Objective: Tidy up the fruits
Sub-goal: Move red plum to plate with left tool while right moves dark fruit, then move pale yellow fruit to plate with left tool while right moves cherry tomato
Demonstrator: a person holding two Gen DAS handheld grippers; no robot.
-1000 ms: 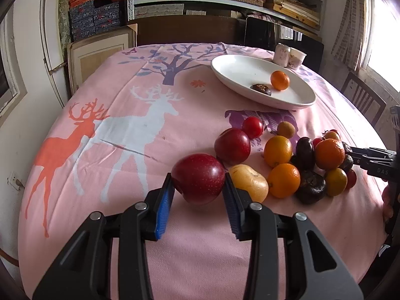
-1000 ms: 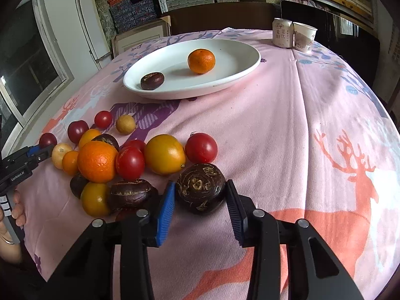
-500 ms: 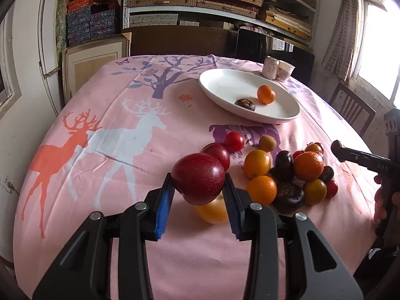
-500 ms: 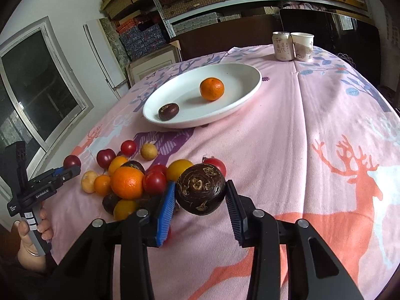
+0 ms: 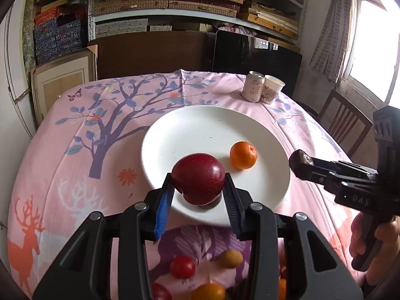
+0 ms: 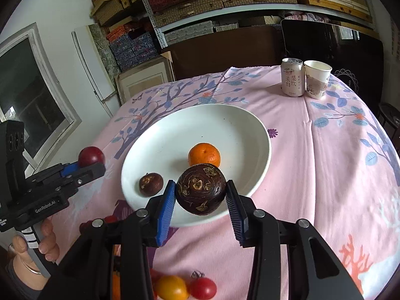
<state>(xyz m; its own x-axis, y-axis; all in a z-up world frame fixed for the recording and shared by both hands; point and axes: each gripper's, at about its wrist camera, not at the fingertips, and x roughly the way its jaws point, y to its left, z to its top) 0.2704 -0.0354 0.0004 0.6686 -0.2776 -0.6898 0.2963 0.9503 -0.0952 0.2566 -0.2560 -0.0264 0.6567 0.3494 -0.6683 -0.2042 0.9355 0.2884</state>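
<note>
At frame centre the left gripper clamps a red apple over the white plate's near rim. An orange sits on the plate; the right gripper enters from the right, pinching something dark.

one plate, two cups

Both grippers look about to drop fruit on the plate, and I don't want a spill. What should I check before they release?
1. Left gripper shut on red apple: ok.
2. Right gripper shut on dark fruit: ok.
3. Apple over the plate, not the cloth: ok.
4. Dark fruit over the plate's near part: ok.
5. Free room beside the orange and small dark fruit: ok.
6. Height above the plate low enough to release: cannot tell.
</note>
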